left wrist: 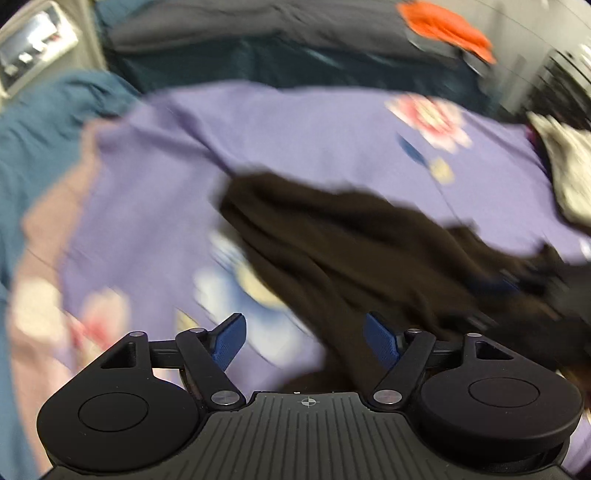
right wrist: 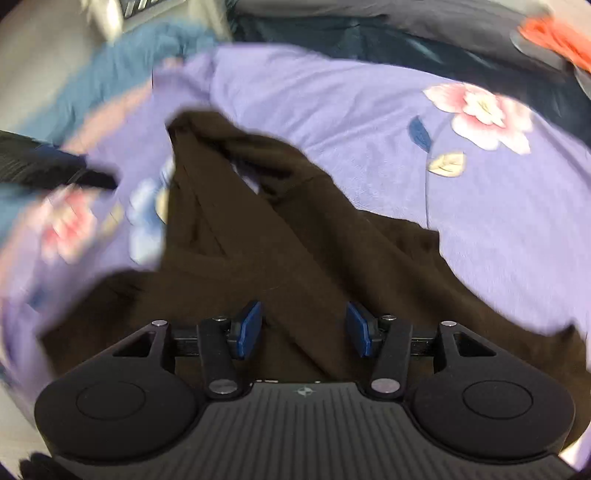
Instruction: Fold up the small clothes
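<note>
A dark brown garment (right wrist: 295,236) lies crumpled on a purple blanket (right wrist: 480,206), with folds running across it and one narrow part reaching up toward the far edge. In the left wrist view the same garment (left wrist: 351,251) spreads from the middle toward the right, badly blurred.

The right gripper (right wrist: 303,329) hangs right over the garment, its blue pads (right wrist: 248,328) spread apart with nothing between them. The left gripper (left wrist: 307,341) is also spread wide — its right pad (left wrist: 380,341) sits against the garment's edge in the picture, though contact cannot be told.

The blanket carries pink flowers (right wrist: 484,114). Beyond it lie teal bedding (left wrist: 40,147) and an orange cloth (left wrist: 447,31). No container shows and no writing can be read.
</note>
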Demonstrator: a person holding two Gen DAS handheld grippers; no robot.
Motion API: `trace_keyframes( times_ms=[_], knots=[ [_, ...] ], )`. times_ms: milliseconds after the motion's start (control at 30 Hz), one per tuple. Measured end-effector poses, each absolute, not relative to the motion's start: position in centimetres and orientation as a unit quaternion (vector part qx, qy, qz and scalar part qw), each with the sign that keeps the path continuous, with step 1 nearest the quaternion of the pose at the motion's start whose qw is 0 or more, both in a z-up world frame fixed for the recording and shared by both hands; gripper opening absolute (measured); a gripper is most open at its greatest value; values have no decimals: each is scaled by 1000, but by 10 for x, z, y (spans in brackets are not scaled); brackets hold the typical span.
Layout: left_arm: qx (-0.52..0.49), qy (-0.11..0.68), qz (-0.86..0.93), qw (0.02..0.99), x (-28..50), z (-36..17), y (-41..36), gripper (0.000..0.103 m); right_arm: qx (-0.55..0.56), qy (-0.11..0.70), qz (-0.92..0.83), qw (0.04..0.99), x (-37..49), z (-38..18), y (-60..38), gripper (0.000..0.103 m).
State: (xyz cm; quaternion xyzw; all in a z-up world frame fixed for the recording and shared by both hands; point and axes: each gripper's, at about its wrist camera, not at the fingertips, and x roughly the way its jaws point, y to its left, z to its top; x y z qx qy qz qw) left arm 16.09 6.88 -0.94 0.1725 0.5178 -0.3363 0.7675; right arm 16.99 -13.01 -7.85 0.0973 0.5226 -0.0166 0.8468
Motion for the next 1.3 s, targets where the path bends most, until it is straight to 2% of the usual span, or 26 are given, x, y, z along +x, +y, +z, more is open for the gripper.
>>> trace_keyframes(
  times_ms=[100,133,167,200,233,267,300,333,400,533,667,700,767,800,833,867,933,1133,1167,1300],
  knots=[
    [212,523,-344,750,133,-42,45,103,98,536,-20,839,176,-92,-133,52],
    [227,530,-343,742,127,-54,36,103,106,532,-19,840,176,-90,-137,43],
    [240,532,-346,735,123,-65,30,103,114,529,-10,841,172,-86,-139,21],
    [253,526,-343,737,118,-70,26,103,120,523,-1,844,167,-81,-142,11],
    [267,515,-328,746,116,-72,25,98,126,512,-2,850,160,-72,-148,10],
    [264,512,-320,753,119,-68,27,79,138,497,-6,856,155,-64,-155,10],
    [232,516,-324,758,126,-61,35,74,157,485,-10,860,144,-53,-167,10],
    [193,521,-327,765,135,-51,46,54,177,472,-17,863,128,-41,-181,10],
    [148,521,-313,780,158,-31,70,54,214,450,-46,866,85,-16,-215,10],
    [128,476,-230,839,219,11,126,54,289,412,-176,846,-32,21,-289,10],
    [127,447,-117,877,295,34,170,56,343,379,-359,781,-158,34,-344,10],
    [129,447,-101,880,309,36,174,57,361,371,-402,755,-184,30,-353,10],
    [132,448,-90,880,330,38,166,81,390,365,-457,711,-219,22,-365,14],
    [136,448,-103,878,334,39,160,88,393,360,-474,701,-228,20,-366,16],
    [140,446,-123,875,334,40,152,103,392,354,-487,695,-232,20,-364,32],
    [145,444,-145,873,330,42,139,103,388,347,-492,698,-233,22,-360,54],
    [155,428,-203,867,314,44,111,103,375,333,-470,727,-214,25,-350,64],
    [223,452,-420,755,248,9,-15,103,310,383,-278,824,-86,5,-351,67],
    [237,454,-440,737,237,0,-33,103,301,398,-249,830,-62,-5,-354,70],
    [298,467,-470,687,201,-40,-89,103,272,454,-182,829,12,-51,-363,70]
  ],
)
